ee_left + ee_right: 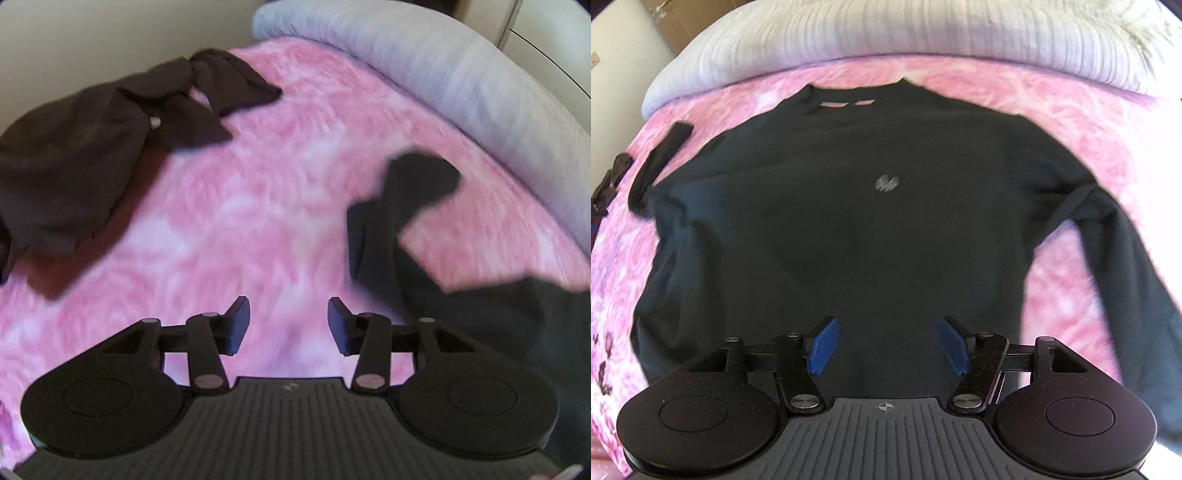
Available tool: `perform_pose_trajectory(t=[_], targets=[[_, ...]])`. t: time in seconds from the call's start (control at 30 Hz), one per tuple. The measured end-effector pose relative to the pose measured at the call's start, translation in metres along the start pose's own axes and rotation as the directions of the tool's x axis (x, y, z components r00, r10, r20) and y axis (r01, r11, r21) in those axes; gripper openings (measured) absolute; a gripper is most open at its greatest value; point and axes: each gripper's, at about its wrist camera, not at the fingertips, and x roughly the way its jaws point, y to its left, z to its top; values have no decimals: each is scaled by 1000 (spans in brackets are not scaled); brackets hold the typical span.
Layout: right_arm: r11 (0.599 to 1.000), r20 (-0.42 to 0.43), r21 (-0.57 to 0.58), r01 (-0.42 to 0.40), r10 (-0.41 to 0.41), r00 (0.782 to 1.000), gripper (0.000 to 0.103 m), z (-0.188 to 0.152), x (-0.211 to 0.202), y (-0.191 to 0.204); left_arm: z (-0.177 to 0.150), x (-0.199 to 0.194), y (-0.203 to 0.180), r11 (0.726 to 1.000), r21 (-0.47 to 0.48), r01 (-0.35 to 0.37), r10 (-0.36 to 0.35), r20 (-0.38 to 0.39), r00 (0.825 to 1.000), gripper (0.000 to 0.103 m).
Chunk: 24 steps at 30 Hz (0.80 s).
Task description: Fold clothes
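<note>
While both cameras show some motion blur, I can read the fingers clearly enough. On my left gripper (289, 325) the fingers (236, 325) stand moderately apart with nothing between them; only pink bedding shows through the gap. On my right gripper (886, 345) the blue-padded fingers (822, 347) stand wide, also holding nothing, and they hover over the lower part of the black long-sleeved shirt (857, 221) without any contact I can confirm.

From the right wrist view, I note the shirt lies spread flat, front up, on the pink blanket (1071, 122), collar toward the far side of the bed. A small grey logo (886, 183) sits at mid-chest and two pale labels show inside the neckline. Its sleeve on the picture's right bends down along the body; the sleeve on the picture's left angles up and away, cuff toward the far corner.

From the left wrist view, I see that same sleeve (406, 206) entering from the right edge, its cuff resting on the blanket, well ahead of and to the right of my left fingers. A second garment, dark brown (92, 155), lies crumpled at the left, well apart from the shirt. A grey ribbed bedcover (424, 59) is rolled along the far edge of the blanket, with a pale wall (92, 37) behind it.
</note>
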Motion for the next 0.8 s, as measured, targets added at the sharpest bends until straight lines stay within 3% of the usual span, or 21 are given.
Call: perform_pose_trajectory(t=[0.1,0.2,0.33,0.4,0.5,0.63,0.67,0.7,0.73,0.8], targets=[[1000,-33,-6,-3,2,999,66,-13,2,19,-39,-27,-8,990,90,105,-102,-33,994,43],[1000,-63,-10,-22,22,998,66,-32,1,44,-75,-47,-32,951,177,252,-234,-118,965,46],[983,-84,-46,-176,171,982,67,-60,-2,90,-120,-70,-57,870,256,422,-367,-236,900,49],[960,-106,-139,-243,230,967,70,-73,3,123,-136,-74,-65,835,273,478,-403,-287,869,50],[940,-119,-248,-236,212,970,72,-84,19,157,-152,-73,-74,797,253,548,-437,-386,813,50],[935,-146,-290,-207,170,974,71,-94,43,178,-171,-81,-71,769,234,595,-456,-451,767,50],[940,-155,-268,-209,172,973,66,-94,45,179,-174,-81,-68,769,216,601,-459,-467,756,50],[945,-159,-248,-215,179,971,30,-94,44,181,-178,-84,-62,769,192,610,-467,-484,740,50],[941,-172,-241,-239,201,964,9,-94,41,185,-180,-83,-57,768,172,617,-476,-491,730,50],[917,-206,-245,-316,269,941,3,-98,33,199,-184,-81,-44,780,118,615,-487,-502,715,52]])
